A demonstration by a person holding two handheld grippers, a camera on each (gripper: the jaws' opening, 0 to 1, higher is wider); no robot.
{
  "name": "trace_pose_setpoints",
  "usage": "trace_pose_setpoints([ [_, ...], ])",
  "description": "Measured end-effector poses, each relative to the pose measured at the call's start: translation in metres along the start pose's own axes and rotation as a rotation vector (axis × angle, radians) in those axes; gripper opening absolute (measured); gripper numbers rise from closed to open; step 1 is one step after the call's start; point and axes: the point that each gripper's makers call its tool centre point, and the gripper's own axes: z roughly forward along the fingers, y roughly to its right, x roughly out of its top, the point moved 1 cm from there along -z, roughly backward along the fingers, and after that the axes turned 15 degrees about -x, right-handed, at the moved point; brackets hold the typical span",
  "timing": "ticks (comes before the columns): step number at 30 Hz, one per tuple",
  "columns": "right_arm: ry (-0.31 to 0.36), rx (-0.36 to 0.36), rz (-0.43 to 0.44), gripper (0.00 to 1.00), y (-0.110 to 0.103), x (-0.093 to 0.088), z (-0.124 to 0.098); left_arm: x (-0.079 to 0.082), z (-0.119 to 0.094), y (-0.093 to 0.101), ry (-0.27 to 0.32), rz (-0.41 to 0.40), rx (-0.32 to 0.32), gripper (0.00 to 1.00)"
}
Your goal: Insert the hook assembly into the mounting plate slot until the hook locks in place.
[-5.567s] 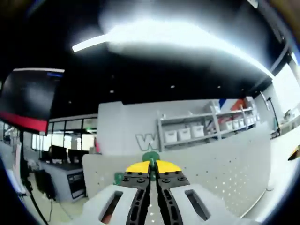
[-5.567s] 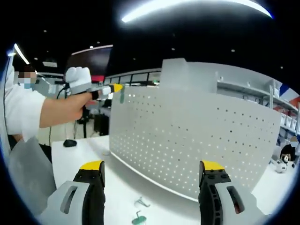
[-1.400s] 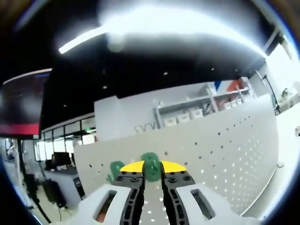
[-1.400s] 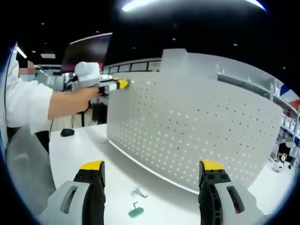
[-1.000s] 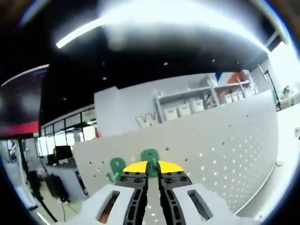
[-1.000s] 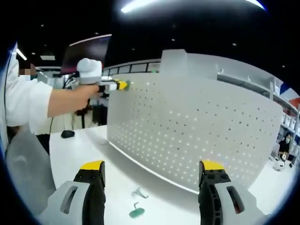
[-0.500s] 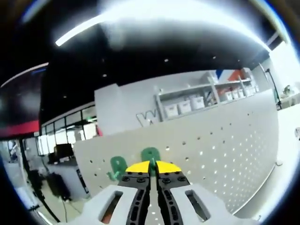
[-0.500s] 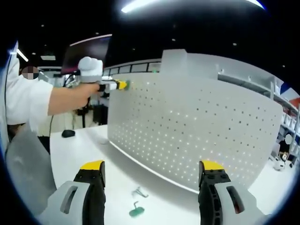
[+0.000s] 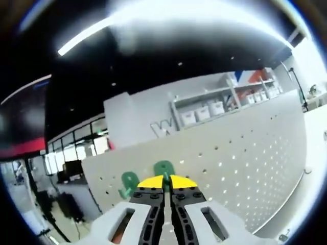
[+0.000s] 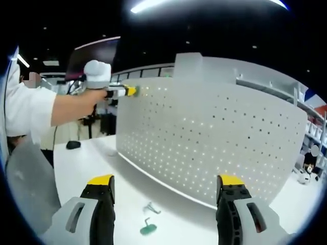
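Yellow-tipped left gripper (image 9: 164, 190) pinched tight on green hook (image 9: 164, 169), held at upper edge of pegboard (image 9: 245, 158). Second green hook (image 9: 127, 182) just beside, seemingly hung on board. Step in hand: seating hook. Next: press in until locked.

Right gripper (image 10: 166, 196) spread wide, holding nothing. Spare green hook (image 10: 147, 228) and wire hook (image 10: 150, 207) on white table (image 10: 92, 158). Far: shelf bins (image 9: 204, 112), contents unseen.

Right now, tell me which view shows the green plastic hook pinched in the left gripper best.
The left gripper view: the green plastic hook rises close up from the shut left gripper, against the white perforated mounting plate, beside another green hook. The right gripper view shows that gripper far off at the plate's top corner; the hook is too small to tell.
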Motion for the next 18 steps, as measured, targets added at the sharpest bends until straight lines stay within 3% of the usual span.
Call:
trace_pose_setpoints([
  [7,0.002,0.004,0.001,0.82,-0.0001,0.0,0.0007,-0.0012,0.0012,-0.0004,-0.039,0.094,-0.002,0.01],
  [9,0.0,0.003,0.002,0.82,0.0003,-0.001,0.0009,-0.0017,0.001,-0.0015,-0.025,0.063,-0.003,0.01],
  [11,-0.003,0.005,0.003,0.82,-0.0001,-0.0018,0.0009,-0.0036,0.0016,-0.0039,0.039,-0.084,-0.007,0.01],
  [14,-0.001,0.007,-0.002,0.82,-0.0003,-0.0014,0.0004,-0.0035,0.0009,-0.0046,0.038,-0.057,-0.001,0.01],
  [15,0.001,0.005,0.0,0.82,0.0009,-0.0005,0.0002,-0.0037,0.0012,-0.0039,0.069,-0.119,0.0,0.01],
  [17,0.0,0.003,-0.001,0.82,0.0021,-0.0005,0.0,-0.0041,0.0005,-0.0035,0.061,-0.08,0.001,0.01],
  [18,0.0,0.001,-0.002,0.82,0.0031,-0.0005,-0.0003,-0.0031,-0.0001,-0.0037,0.041,-0.024,0.003,0.01],
])
